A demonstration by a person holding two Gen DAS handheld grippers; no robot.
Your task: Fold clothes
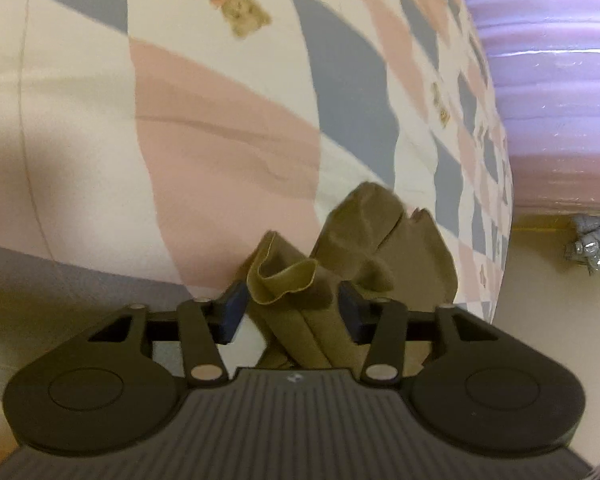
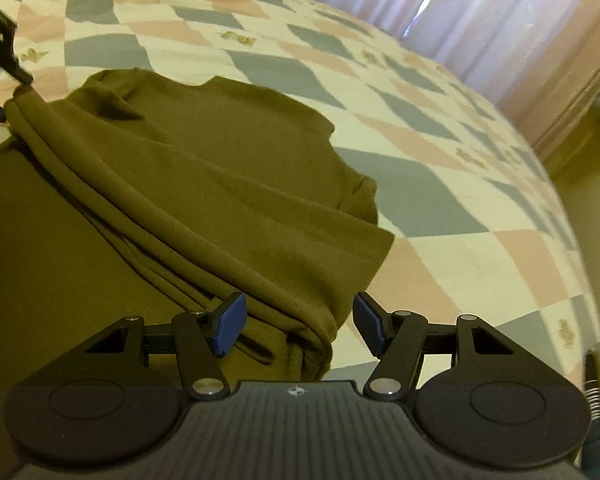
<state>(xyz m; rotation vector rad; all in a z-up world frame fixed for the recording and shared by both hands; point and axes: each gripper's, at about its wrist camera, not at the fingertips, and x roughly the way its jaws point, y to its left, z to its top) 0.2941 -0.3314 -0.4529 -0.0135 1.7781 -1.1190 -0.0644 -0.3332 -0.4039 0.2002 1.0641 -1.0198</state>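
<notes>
2 tools point(image 1: 292, 310) point(image 2: 300, 322) open, 1 olive garment point(image 2: 204, 184), possibly folded, quilt point(image 2: 420, 184)

Quilt point(image 2: 440, 200) right of olive garment point(image 2: 204, 184) bare, passable; curtain point(image 2: 480, 12) bounds far edge.

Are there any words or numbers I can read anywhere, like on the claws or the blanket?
No readable text anywhere.
Left claw body: a tiny round emblem, no letters.
Right claw body: the same emblem, too small to read.
Quilt: teddy bear pictures, no words.
Olive garment: no label showing.
</notes>
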